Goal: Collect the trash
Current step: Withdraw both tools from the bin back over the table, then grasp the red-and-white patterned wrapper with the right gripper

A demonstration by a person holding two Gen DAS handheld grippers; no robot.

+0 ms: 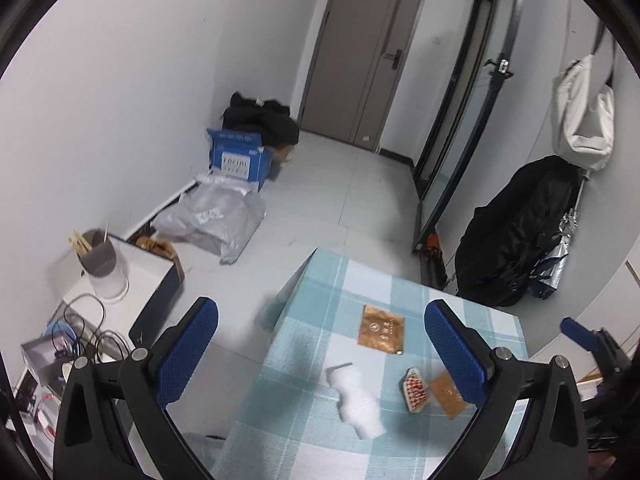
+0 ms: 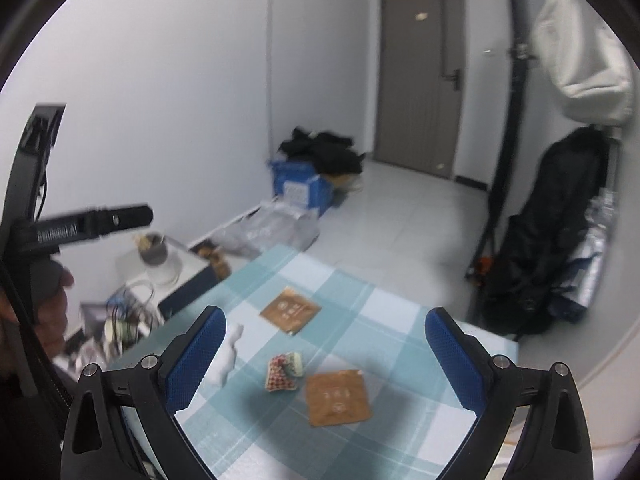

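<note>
Left gripper: spread wide, holding nothing.
Right gripper: spread wide, holding nothing.
Advice: centre over crumpled wrapper on worktop, descend, pinch.

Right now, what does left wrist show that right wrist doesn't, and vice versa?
Only left wrist: the right gripper at its right edge, and a glass door by the wall.
Only right wrist: the left gripper at its left edge, with the hand holding it.
Both: checked tablecloth, two brown packets, crumpled white tissue, red-patterned wrapper, grey door, blue box.
</note>
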